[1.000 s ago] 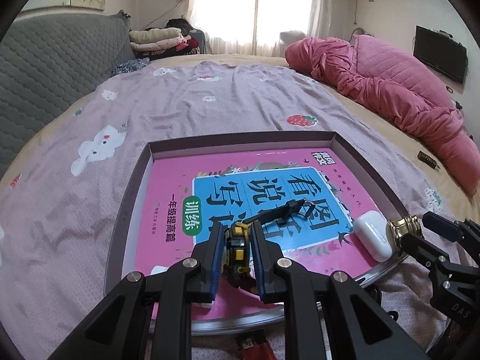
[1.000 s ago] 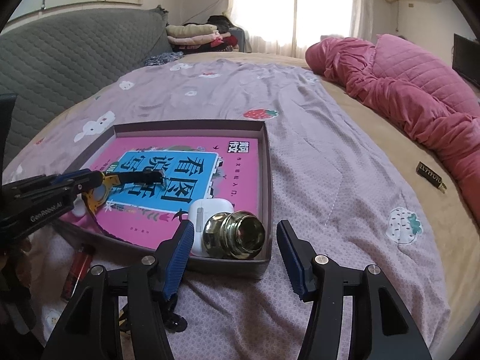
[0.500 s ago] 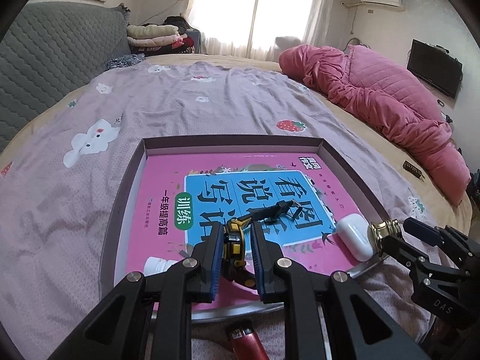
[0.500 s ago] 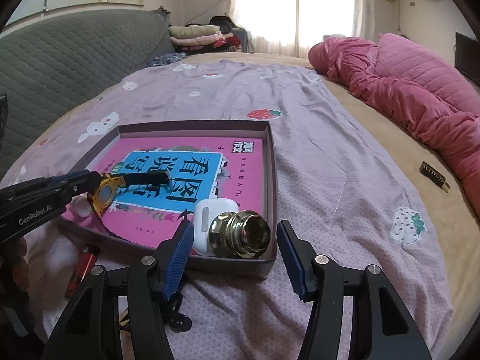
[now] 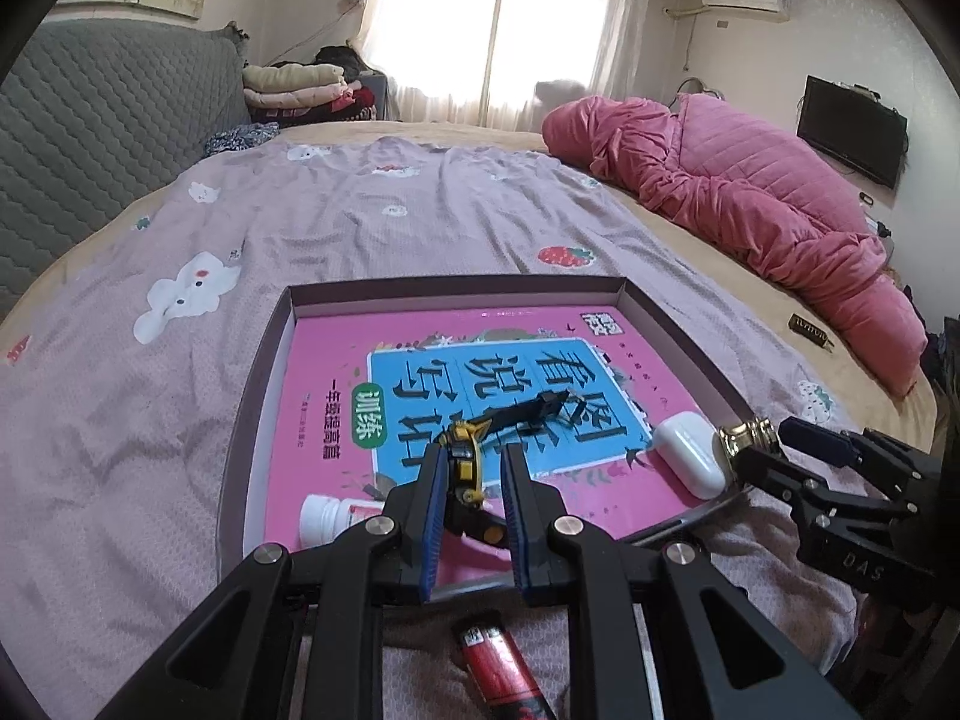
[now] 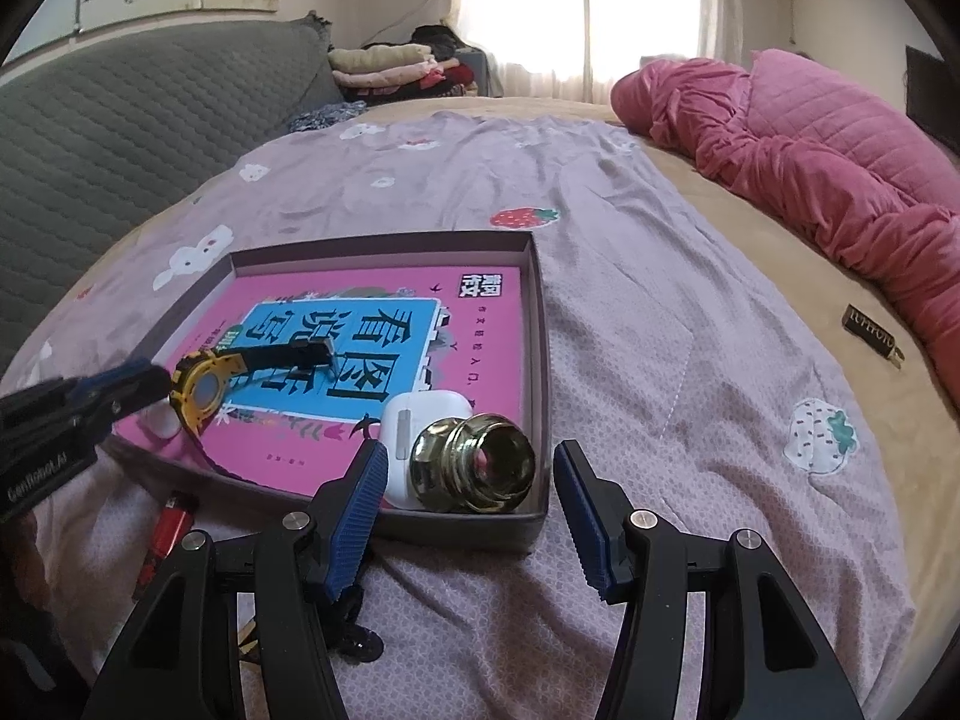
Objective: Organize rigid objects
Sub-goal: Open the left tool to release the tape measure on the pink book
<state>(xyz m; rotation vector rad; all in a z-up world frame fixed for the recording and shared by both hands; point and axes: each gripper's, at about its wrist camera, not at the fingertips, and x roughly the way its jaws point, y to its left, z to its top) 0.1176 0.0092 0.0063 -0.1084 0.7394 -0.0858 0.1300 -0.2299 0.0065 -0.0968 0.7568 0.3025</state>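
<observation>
A shallow brown tray (image 5: 456, 289) (image 6: 384, 241) on the bed holds a pink workbook (image 5: 336, 360). My left gripper (image 5: 474, 480) (image 6: 150, 384) is shut on a yellow and black watch (image 5: 463, 465) (image 6: 201, 387) over the book's near edge. The watch strap (image 6: 282, 354) stretches out over the blue cover. A brass door knob (image 6: 480, 462) (image 5: 741, 435) lies in the tray's near right corner against a white earbud case (image 6: 399, 420) (image 5: 687, 456). My right gripper (image 6: 471, 456) (image 5: 774, 447) is open just outside the tray wall, one finger on each side of the knob.
A white pill bottle (image 5: 327, 519) lies in the tray's near left corner. A red lighter (image 5: 498, 660) (image 6: 174, 525) lies on the sheet in front of the tray. A small black item (image 6: 870, 330) sits near the pink quilt (image 6: 810, 138). A grey headboard (image 5: 90, 138) runs along the left.
Both grippers have drawn back a little from the tray. The left one kept hold of the watch, and the bottle and lighter came into its view. The right gripper stayed open.
</observation>
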